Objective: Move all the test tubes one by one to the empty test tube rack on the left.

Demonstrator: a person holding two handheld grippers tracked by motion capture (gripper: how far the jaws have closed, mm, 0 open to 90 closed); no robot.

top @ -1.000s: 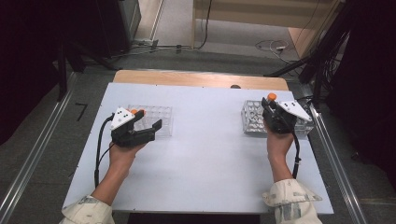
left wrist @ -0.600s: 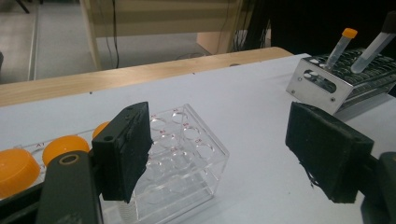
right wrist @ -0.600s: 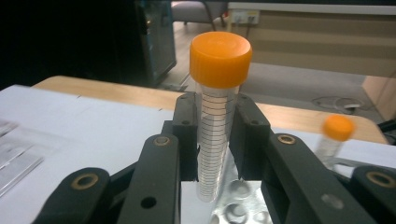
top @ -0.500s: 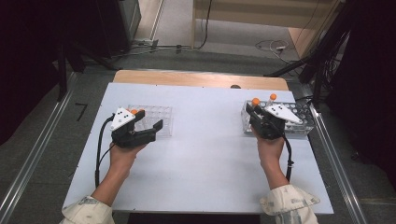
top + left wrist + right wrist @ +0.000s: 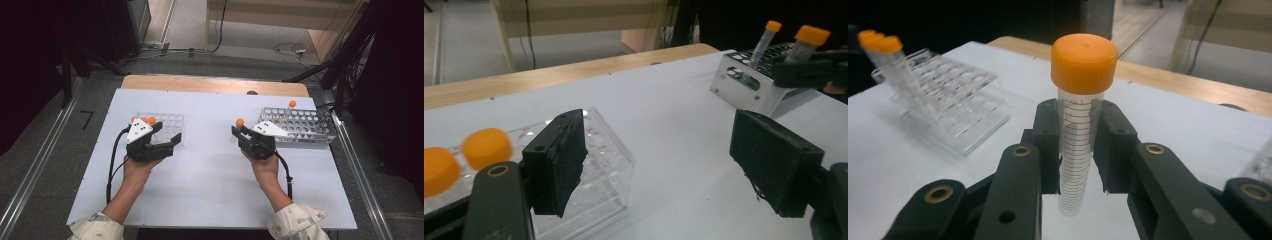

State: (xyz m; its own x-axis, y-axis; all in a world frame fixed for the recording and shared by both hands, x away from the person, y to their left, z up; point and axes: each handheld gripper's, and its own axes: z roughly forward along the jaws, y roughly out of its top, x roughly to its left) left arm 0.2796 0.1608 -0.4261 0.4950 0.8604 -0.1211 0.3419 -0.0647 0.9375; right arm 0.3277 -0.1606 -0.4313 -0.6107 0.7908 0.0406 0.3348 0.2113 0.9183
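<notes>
My right gripper (image 5: 239, 133) hovers over the middle of the white table (image 5: 210, 185), shut on a clear tube with an orange cap (image 5: 1078, 135), held upright. The same tube (image 5: 240, 122) sits left of the metal rack (image 5: 300, 127), where one more orange-capped tube (image 5: 291, 104) stands. My left gripper (image 5: 166, 134) is open beside the clear plastic rack (image 5: 167, 122). Two orange-capped tubes (image 5: 486, 147) stand in that rack. In the left gripper view the jaws are wide apart with nothing between them.
A wooden strip (image 5: 215, 85) runs along the table's far edge. Beyond it are cables on the floor (image 5: 290, 49) and dark equipment. Metal rails (image 5: 357, 175) flank both sides of the table.
My right gripper has lifted the tube away from the metal rack and carried it left toward the table's middle. The left gripper has stayed in place, open.
</notes>
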